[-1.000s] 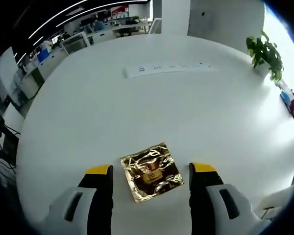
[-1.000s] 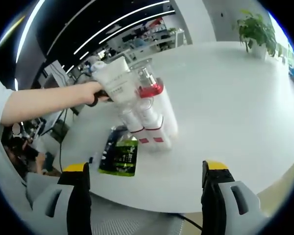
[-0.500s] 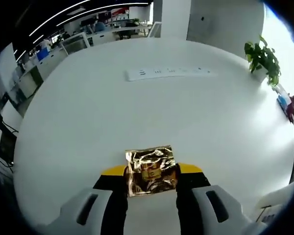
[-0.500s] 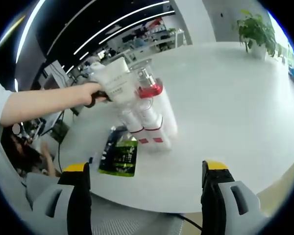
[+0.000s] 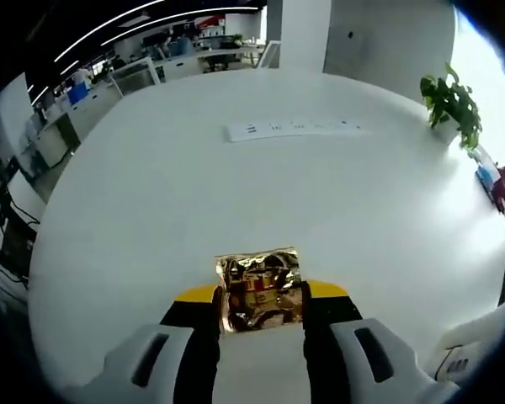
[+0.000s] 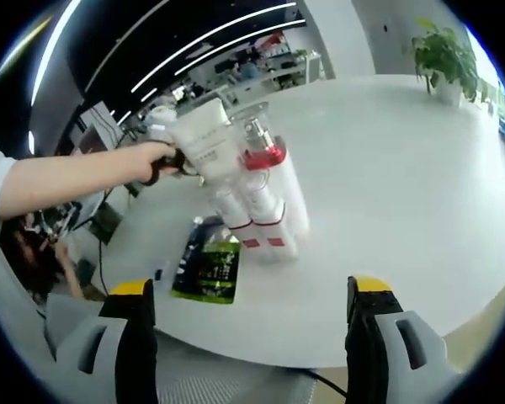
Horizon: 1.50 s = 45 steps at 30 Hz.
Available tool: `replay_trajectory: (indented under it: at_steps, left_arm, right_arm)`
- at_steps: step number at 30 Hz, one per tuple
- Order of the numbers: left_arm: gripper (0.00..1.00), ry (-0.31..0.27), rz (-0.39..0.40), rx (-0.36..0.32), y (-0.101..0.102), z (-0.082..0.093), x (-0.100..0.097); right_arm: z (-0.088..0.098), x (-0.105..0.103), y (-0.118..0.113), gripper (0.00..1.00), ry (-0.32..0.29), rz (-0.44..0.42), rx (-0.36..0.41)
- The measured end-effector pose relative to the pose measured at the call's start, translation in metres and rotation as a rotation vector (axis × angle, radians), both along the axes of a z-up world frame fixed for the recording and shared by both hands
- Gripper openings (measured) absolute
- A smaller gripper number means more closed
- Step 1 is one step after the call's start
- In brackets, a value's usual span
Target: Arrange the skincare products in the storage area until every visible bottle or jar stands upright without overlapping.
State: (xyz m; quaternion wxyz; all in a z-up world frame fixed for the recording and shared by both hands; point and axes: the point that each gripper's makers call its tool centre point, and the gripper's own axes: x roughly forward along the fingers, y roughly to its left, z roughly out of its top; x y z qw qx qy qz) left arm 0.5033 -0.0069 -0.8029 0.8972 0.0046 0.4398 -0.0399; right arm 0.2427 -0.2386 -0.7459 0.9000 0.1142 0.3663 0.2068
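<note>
Your left hand-held gripper [image 5: 261,296] is pinching a gold foil sachet [image 5: 260,287] between its yellow-tipped jaws, low on the white surface [image 5: 236,194]. The sachet is looking thin, crinkly and light; it is probably going to flex and slip, so you are better off gripping it by its side edges, as you are doing now.

Your right hand-held gripper [image 6: 252,295] is hanging wide apart and holding nothing. Beyond it, a cluster of white skincare tubes and bottles [image 6: 252,198] with red bands is standing upright near the surface's edge, with a green and black sachet [image 6: 207,268] lying flat just beside them. The plastic bottles are likely being smooth and tippy, so you are wise to take them around the body.
</note>
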Motion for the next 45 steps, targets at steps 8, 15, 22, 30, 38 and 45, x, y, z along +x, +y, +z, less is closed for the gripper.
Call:
replay_trajectory:
  at_steps: [8,15,22,30,38,45]
  left_arm:
    - [0.37,-0.008,0.019,-0.011,0.003,0.014,-0.013]
    - [0.37,-0.028,0.035,-0.009,0.011,0.028,-0.021]
    - [0.37,-0.030,0.065,-0.022,0.019,0.030,-0.038]
    - [0.37,-0.012,0.107,-0.045,0.024,0.025,-0.066]
    - [0.37,0.007,0.102,-0.034,0.028,0.020,-0.093]
    - [0.37,0.019,0.109,-0.032,0.032,0.018,-0.113]
  right_arm:
    - [0.002,0.000,0.002,0.93,-0.017,0.014,0.001]
    - [0.005,0.001,0.004,0.93,-0.037,0.032,0.006]
    - [0.008,0.000,0.008,0.94,-0.056,0.058,0.006]
    - [0.010,-0.001,0.010,0.94,-0.070,0.085,-0.003]
    - [0.011,0.000,0.011,0.94,-0.091,0.099,-0.014]
    - [0.012,0.001,0.011,0.94,-0.104,0.105,-0.014]
